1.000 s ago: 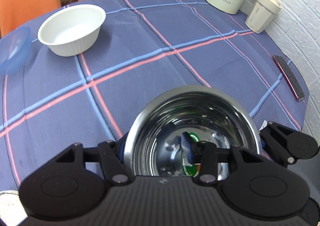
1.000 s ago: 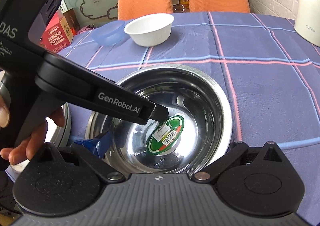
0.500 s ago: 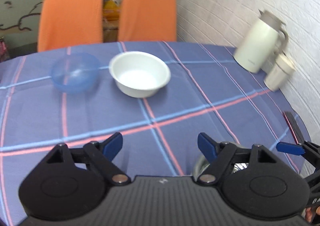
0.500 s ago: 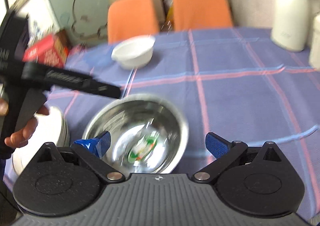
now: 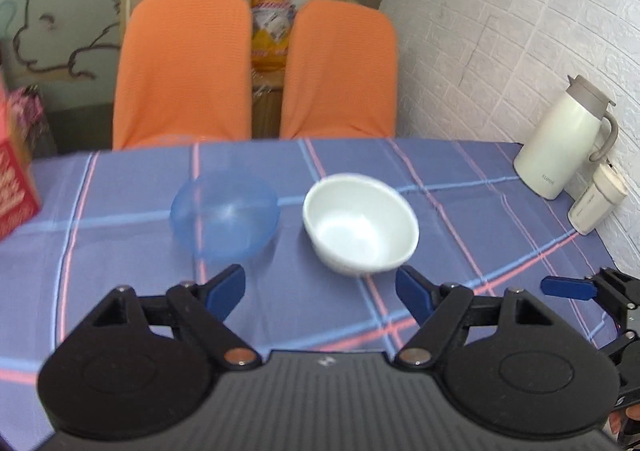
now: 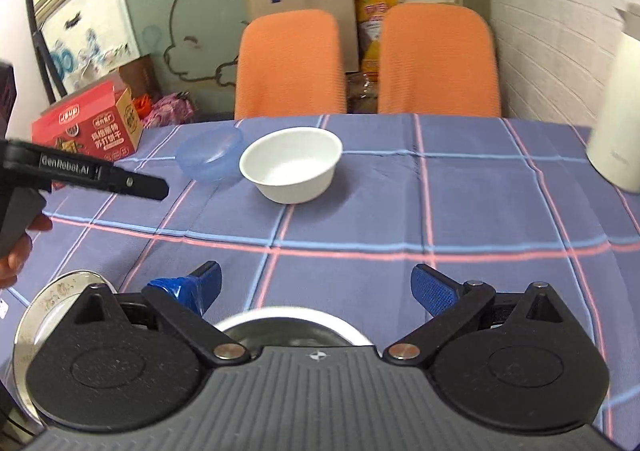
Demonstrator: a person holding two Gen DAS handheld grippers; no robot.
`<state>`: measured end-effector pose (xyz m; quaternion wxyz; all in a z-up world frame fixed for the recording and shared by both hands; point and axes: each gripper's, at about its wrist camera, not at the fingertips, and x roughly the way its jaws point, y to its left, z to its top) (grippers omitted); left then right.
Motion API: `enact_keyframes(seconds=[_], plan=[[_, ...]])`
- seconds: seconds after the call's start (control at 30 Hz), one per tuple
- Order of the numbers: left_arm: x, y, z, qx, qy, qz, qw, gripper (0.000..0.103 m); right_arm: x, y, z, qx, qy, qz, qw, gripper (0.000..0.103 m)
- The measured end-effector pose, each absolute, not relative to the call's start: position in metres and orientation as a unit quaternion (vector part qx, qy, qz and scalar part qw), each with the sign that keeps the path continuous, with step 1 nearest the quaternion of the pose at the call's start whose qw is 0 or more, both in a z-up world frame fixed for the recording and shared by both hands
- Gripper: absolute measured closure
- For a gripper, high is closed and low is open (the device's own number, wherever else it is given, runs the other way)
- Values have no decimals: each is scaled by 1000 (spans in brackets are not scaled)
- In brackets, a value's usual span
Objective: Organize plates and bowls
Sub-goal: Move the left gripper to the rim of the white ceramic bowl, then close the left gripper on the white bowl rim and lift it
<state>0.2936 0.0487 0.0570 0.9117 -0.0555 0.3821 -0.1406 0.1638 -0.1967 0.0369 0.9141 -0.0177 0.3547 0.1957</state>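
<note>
Blue-checked cloth covers the desk [image 6: 460, 187], and from here I see two bowls side by side toward its far edge: a translucent blue bowl [image 5: 224, 213] on the left and a white bowl [image 5: 360, 225] just beside it on the right, a narrow gap between them. Both sit upright. My left gripper [image 5: 320, 291] hangs above the cloth just short of that pair, its jaws spread wide with nothing between them; the gap lines up roughly between the two bowls. My right gripper [image 6: 318, 285] is nearer the desk's front edge, its jaws likewise wide apart and holding nothing. Directly under it, mostly hidden by the gripper body, I can make out the rim of a steel bowl [image 6: 296, 321] at the near edge. To the left of that, at the near left corner, a metal-rimmed plate [image 6: 48, 299] pokes out; I cannot tell whether it is one piece or a stack. At the far right corner stands a cream jug [image 5: 560, 149] with a small lidded cup [image 5: 596, 199] just beside it, against the white brick wall. Two orange chairs [image 6: 290, 63] are pushed up to the far edge, and a red carton [image 6: 90, 123] sits off the far left corner.
</note>
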Motion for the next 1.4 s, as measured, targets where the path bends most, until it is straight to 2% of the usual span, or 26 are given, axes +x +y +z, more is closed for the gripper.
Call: enact_keyframes(seconds=[0.23,0.53,1.0,1.2,1.27,1.33,1.4], plan=[[375,13,52,1,404,-166,900,24,223,-175,44,-85,364,196,907,14],[429,-2,17,17,439,-205,875,25,270,-163,4,-115,426,209,873,14],[446,6,-17,-3,461,-219,860,25,285,-144,-13,-130,437,228,860,14],[442,5,-19,-3,455,-218,864,27,286,-135,-15,-163,413,231,866,14],[440,4,-20,2,453,-219,864,31,284,-130,-16,-167,408,237,866,16],[438,3,-22,4,456,-223,862,43,286,-130,-17,-164,403,244,867,16],[437,2,-24,-1,462,-229,857,48,285,-129,-16,-157,395,250,870,17]])
